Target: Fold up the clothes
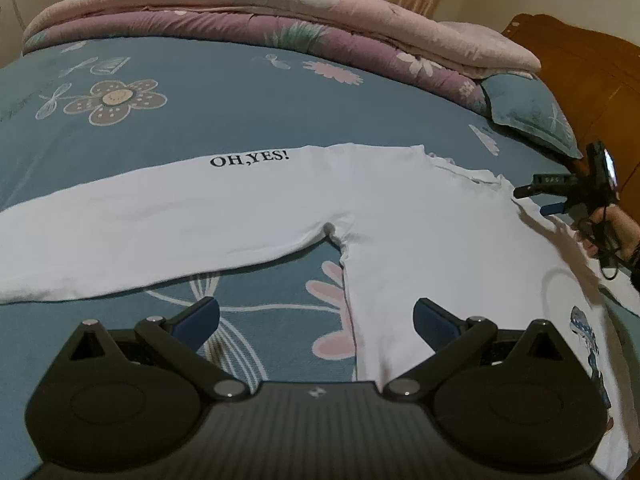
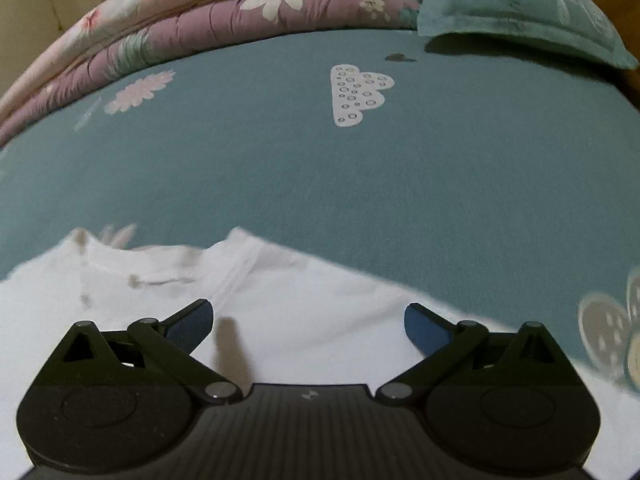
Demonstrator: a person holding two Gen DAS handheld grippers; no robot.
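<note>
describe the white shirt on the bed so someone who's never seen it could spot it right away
On the teal flowered bed sheet, in front of the folded quilts, lies a white long-sleeved shirt spread flat. One sleeve stretches left and bears black "OH,YES!" lettering; it is the only plain white cloth there.

Place: home bedroom | Shown by: floral bedsheet (image 1: 240,92), folded quilts (image 1: 280,12), pillow (image 2: 520,4), wooden headboard (image 1: 592,76)
</note>
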